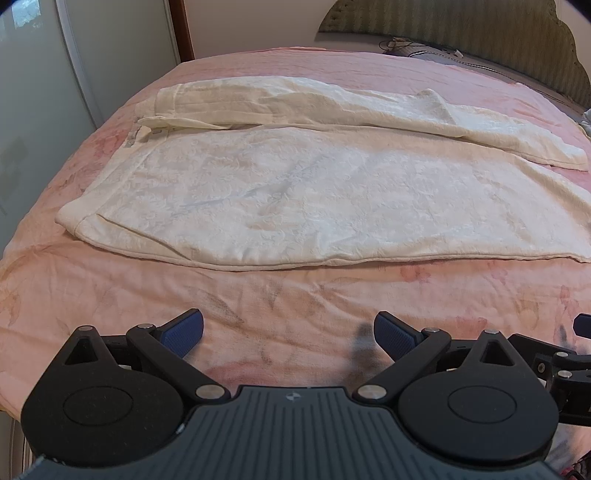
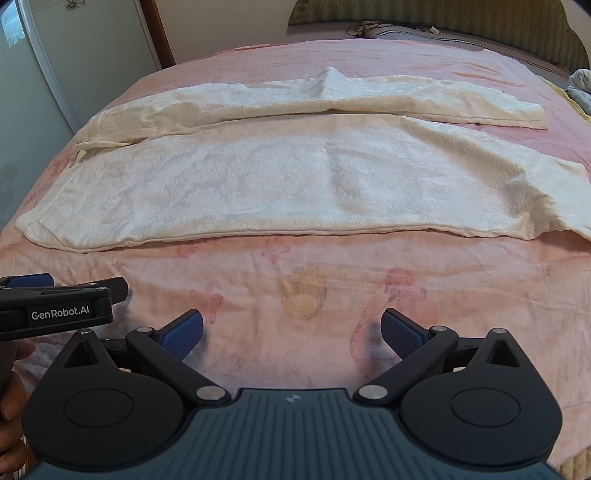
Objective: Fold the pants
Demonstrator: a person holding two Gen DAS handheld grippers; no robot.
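Cream-white patterned pants (image 1: 295,192) lie flat across the pink bed, waistband (image 1: 147,122) at the left and both legs running right. The far leg is rumpled, with its hem (image 1: 569,158) lying on the cover. In the right wrist view the same pants (image 2: 295,184) span the bed, with the near leg's hem (image 2: 554,206) at the right. My left gripper (image 1: 288,334) hovers open over bare cover, short of the pants' near edge. My right gripper (image 2: 291,332) is open too, holding nothing, just as far back. The left gripper's body (image 2: 55,306) shows at the right view's left edge.
A pink floral bed cover (image 1: 258,314) fills the foreground. A padded headboard (image 1: 480,33) with cables and a pillow sits at the far right. A white wardrobe door (image 1: 37,92) stands to the left. A hand (image 2: 11,398) holds the left tool.
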